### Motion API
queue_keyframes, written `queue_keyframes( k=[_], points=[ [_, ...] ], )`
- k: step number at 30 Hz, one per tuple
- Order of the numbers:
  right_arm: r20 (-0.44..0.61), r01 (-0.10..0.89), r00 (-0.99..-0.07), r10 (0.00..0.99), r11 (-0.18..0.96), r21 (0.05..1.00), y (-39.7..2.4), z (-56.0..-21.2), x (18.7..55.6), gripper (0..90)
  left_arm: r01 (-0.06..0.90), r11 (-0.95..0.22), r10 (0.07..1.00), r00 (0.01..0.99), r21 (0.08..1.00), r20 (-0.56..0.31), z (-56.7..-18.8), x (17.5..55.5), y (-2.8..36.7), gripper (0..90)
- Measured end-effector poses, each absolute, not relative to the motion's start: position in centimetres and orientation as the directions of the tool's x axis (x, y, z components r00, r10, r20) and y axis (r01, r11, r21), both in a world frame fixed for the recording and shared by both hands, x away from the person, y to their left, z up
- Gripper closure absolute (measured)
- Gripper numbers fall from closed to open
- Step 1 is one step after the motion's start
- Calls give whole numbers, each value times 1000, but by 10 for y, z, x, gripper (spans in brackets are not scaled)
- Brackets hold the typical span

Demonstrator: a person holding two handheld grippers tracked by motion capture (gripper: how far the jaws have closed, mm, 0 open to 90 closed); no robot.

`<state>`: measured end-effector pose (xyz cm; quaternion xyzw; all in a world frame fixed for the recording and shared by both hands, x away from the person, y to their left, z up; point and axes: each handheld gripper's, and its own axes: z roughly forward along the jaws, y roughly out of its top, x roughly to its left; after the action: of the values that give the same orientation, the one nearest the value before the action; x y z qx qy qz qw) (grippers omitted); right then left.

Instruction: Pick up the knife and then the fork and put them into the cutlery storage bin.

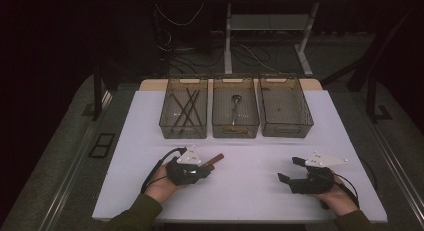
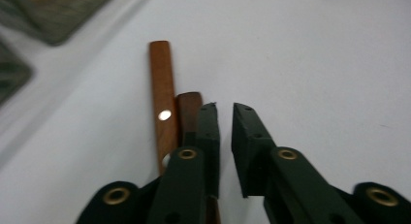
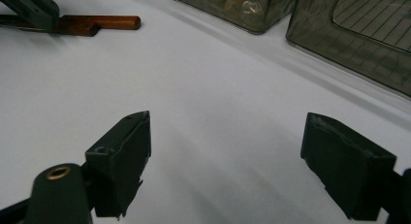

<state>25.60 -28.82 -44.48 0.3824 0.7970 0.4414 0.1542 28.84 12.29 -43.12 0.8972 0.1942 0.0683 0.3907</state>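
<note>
Two brown wooden handles (image 1: 216,159) lie side by side on the white table. In the left gripper view the longer one (image 2: 162,88) carries a metal rivet, and a shorter, darker one (image 2: 189,107) lies against it. My left gripper (image 1: 207,167) (image 2: 224,107) rests just beside them. Its jaws stand a narrow gap apart with bare table between them, and the shorter handle runs along and under the left jaw. My right gripper (image 1: 290,169) (image 3: 228,120) sits low at the front right, wide open and empty. The right gripper view catches the handles (image 3: 104,23) far off.
Three clear bins stand in a row at the back. The left bin (image 1: 162,122) holds several dark sticks (image 1: 186,108). A spoon (image 1: 235,103) lies in the middle bin (image 1: 216,125). The right bin (image 1: 306,122) looks empty. White table (image 1: 250,191) lies between my grippers.
</note>
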Motion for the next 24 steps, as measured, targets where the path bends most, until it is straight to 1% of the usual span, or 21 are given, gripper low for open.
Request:
queue_keyframes(
  k=[5, 6, 8, 13, 15, 22, 24],
  points=[
    [91, 472, -661, 745, 318, 822, -288, -445, 256, 185, 341, -600, 479, 878, 724, -17, -433, 276, 148, 691],
    [90, 471, -661, 745, 319, 822, -288, -445, 256, 185, 358, -592, 491, 870, 722, -29, -433, 274, 151, 685],
    [91, 473, -660, 746, 318, 822, -288, -445, 256, 185, 362, -595, 493, 869, 717, -29, -435, 273, 155, 670],
    [90, 473, -661, 745, 320, 821, -287, -445, 256, 185, 368, -615, 492, 870, 697, -26, -440, 271, 152, 681],
    [90, 471, -660, 745, 318, 823, -287, -445, 256, 185, 360, -631, 479, 877, 688, -20, -441, 271, 151, 707],
    [90, 470, -663, 743, 319, 823, -288, -445, 256, 185, 350, -654, 453, 891, 671, -23, -442, 270, 148, 729],
    [91, 470, -664, 742, 319, 823, -287, -445, 256, 185, 338, -668, 445, 896, 663, -9, -442, 269, 146, 729]
  ],
)
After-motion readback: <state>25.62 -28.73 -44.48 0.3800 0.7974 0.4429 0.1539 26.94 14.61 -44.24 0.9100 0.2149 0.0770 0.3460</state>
